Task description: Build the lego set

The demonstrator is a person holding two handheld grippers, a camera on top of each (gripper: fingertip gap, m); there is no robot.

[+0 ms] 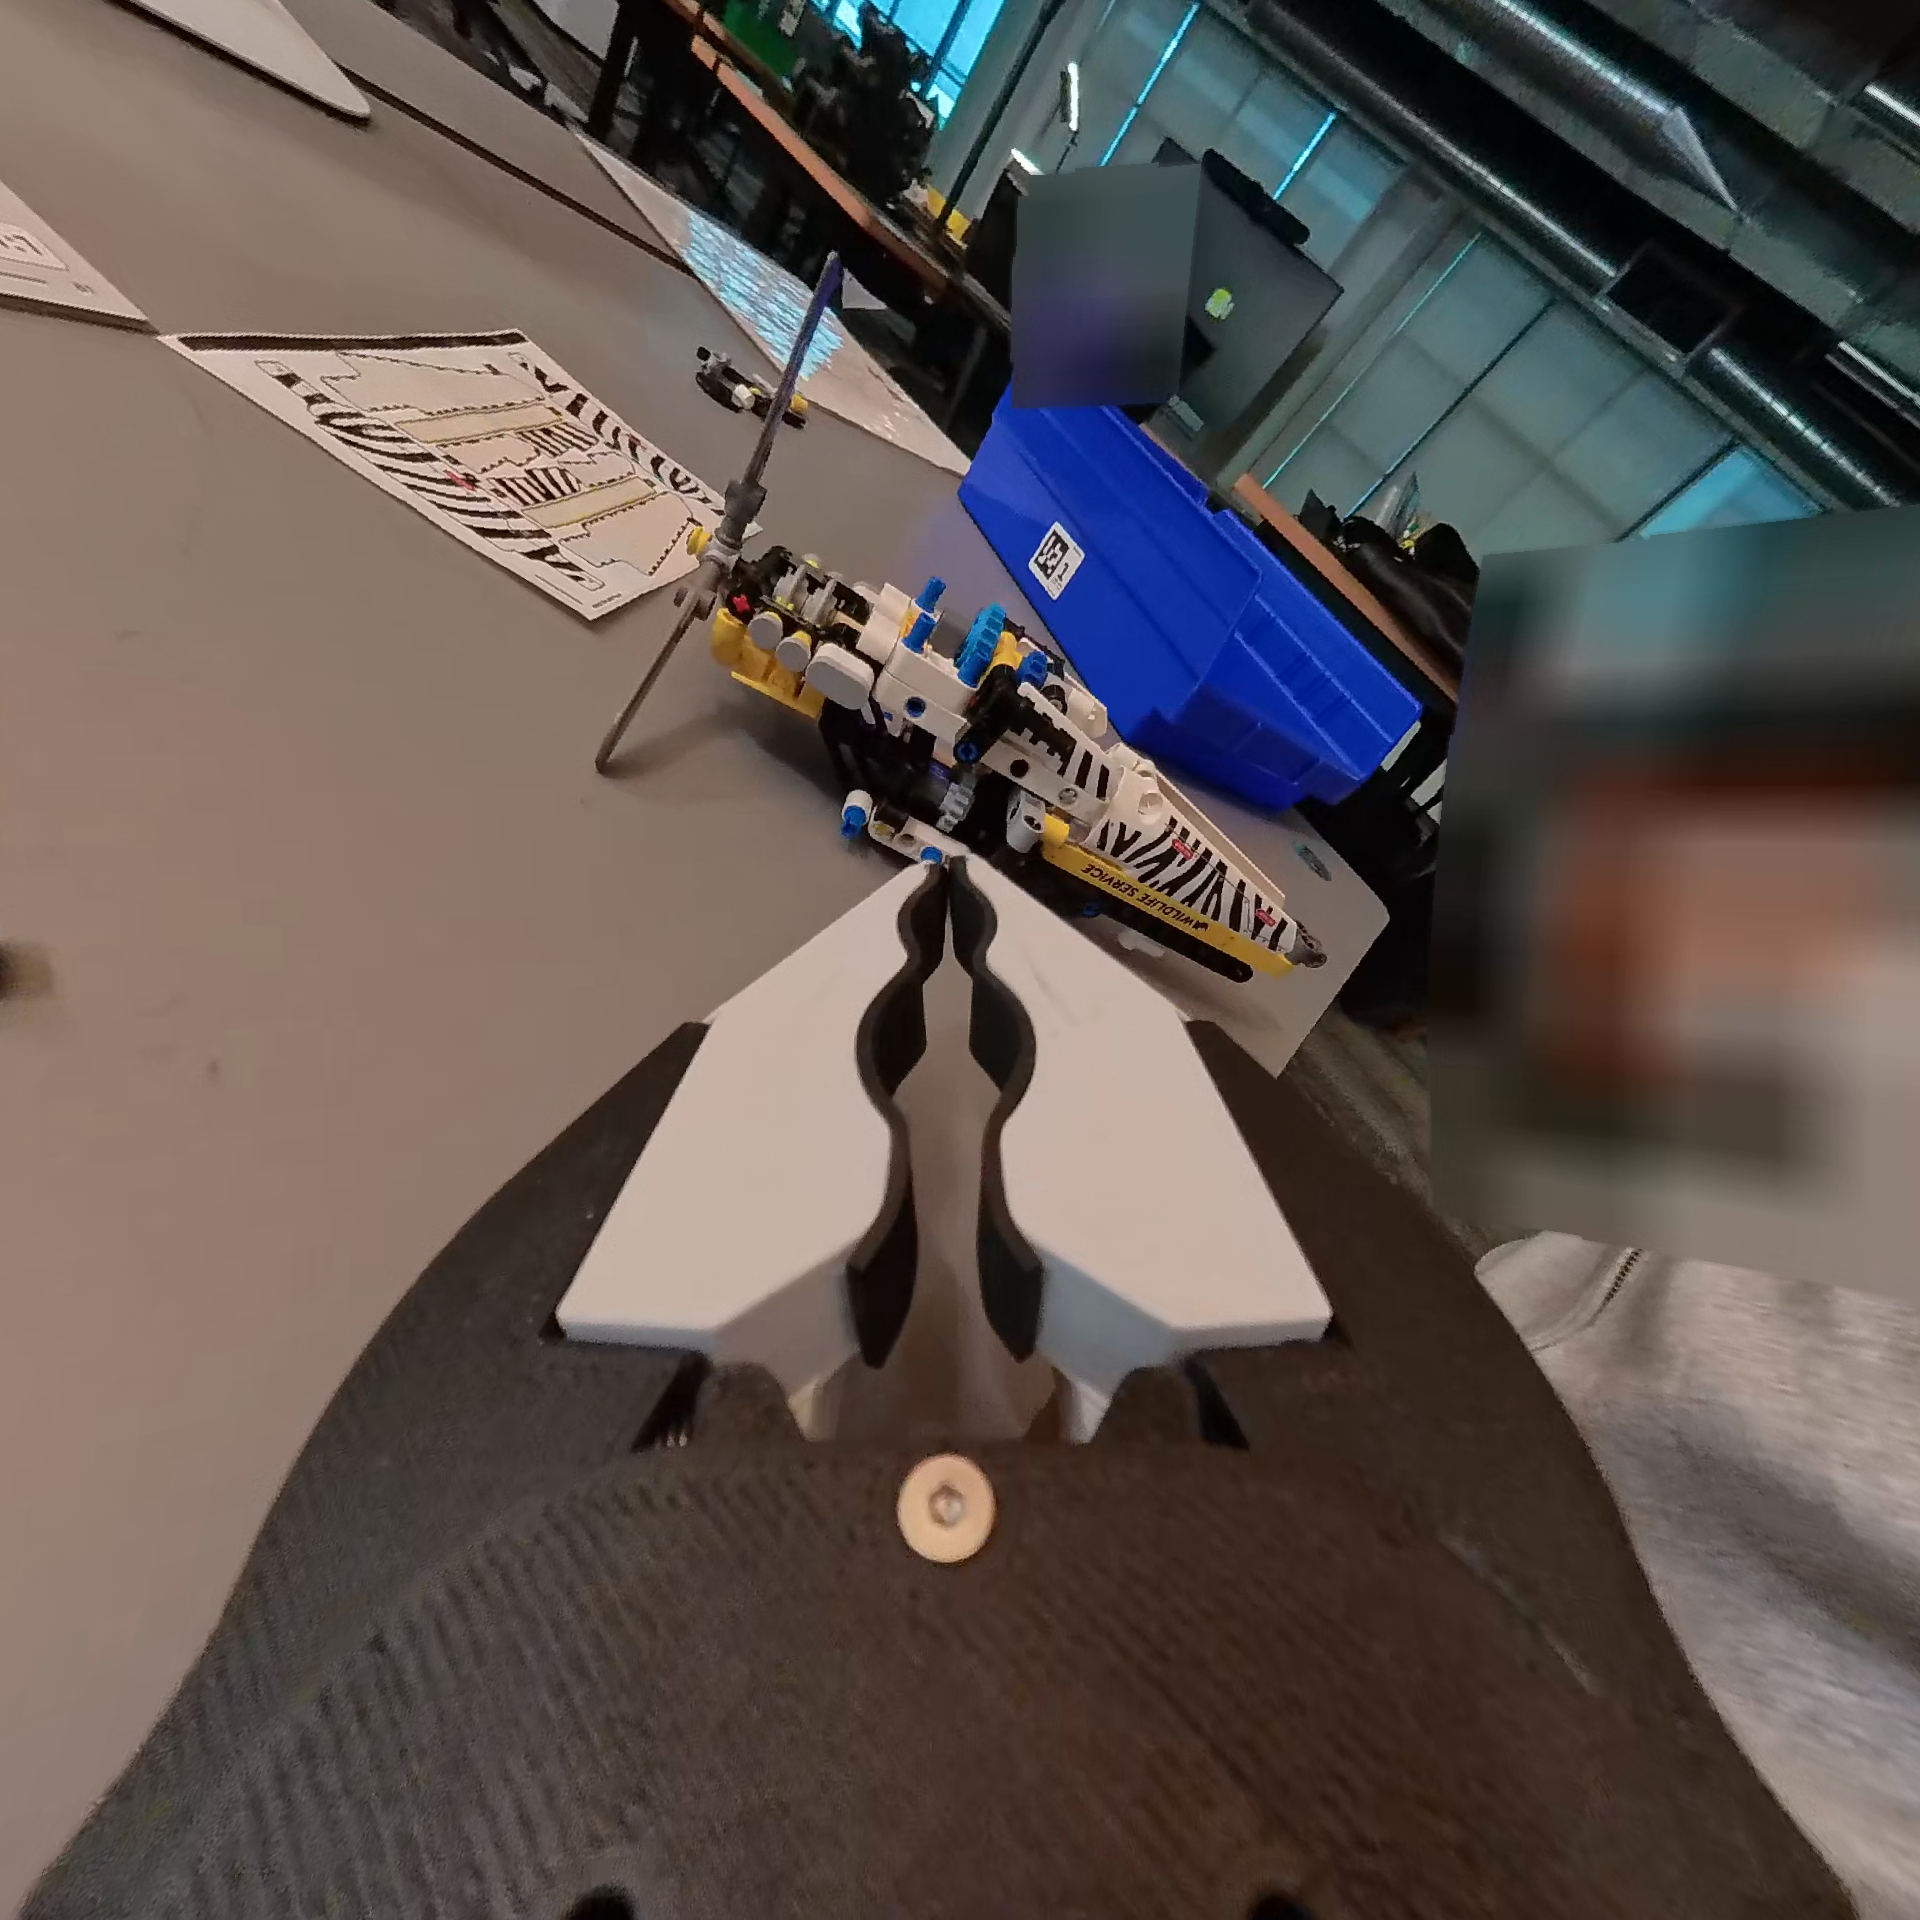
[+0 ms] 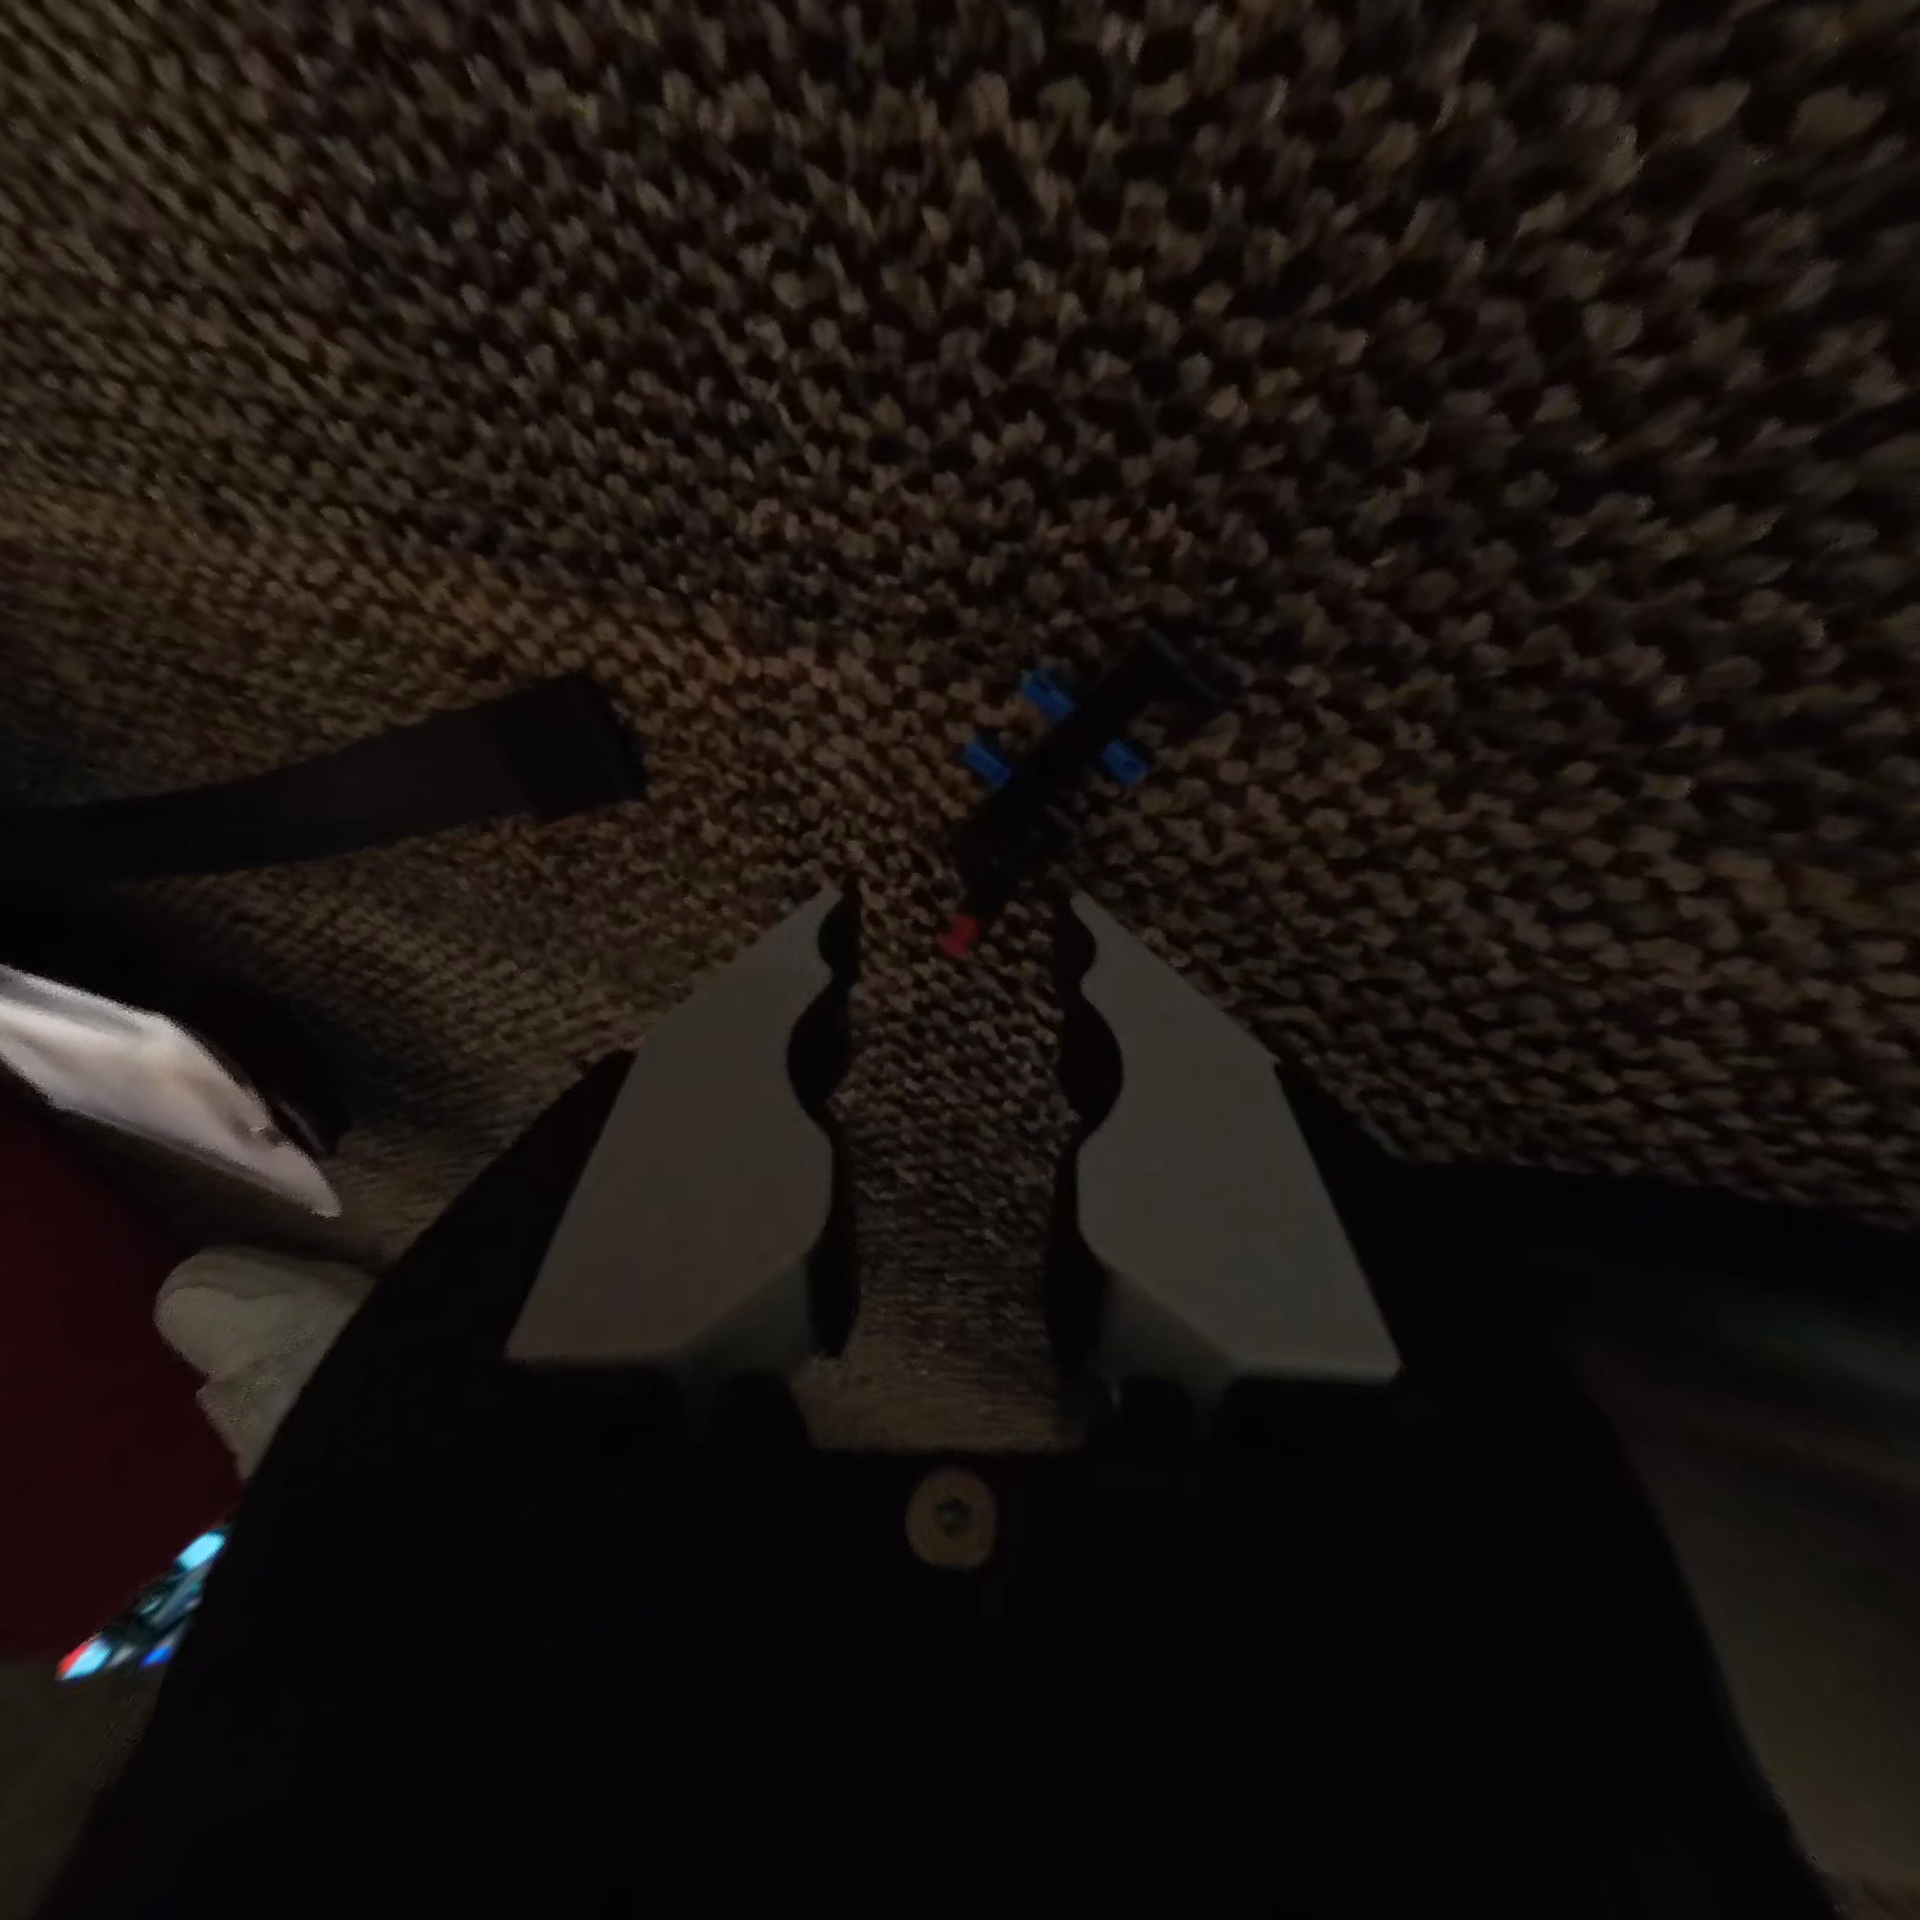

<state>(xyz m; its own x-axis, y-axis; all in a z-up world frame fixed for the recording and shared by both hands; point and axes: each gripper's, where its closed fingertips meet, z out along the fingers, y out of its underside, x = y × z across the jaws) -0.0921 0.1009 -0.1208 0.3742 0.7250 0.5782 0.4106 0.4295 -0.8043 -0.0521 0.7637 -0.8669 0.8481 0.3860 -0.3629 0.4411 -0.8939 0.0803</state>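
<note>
In the left wrist view, a part-built lego helicopter (image 1: 966, 717) lies on the grey table (image 1: 312, 831). It is white, yellow and black with zebra stripes, blue pins and a grey rotor blade (image 1: 774, 405). My left gripper (image 1: 947, 875) is shut, with its tips against the model's near edge by a small blue pin. I cannot tell whether it pinches a part. In the right wrist view, a black lego beam (image 2: 1070, 779) with blue pins and a red end lies on brown carpet (image 2: 1039, 364). My right gripper (image 2: 961, 920) is open just over its red end and is empty.
A zebra-striped sticker sheet (image 1: 468, 457) lies on the table to the left of the model. A blue bin (image 1: 1174, 613) stands behind it, and a small black part (image 1: 743, 390) lies farther back. A grey sleeve (image 1: 1714, 1507) shows at the right. White cloth (image 2: 156, 1091) lies left on the carpet. One gripper's finger ends stand about 100 centimetres off the other's. Between my left fingertips and the part-built lego helicopter (image 1: 966, 717) there is roughly 7 centimetres.
</note>
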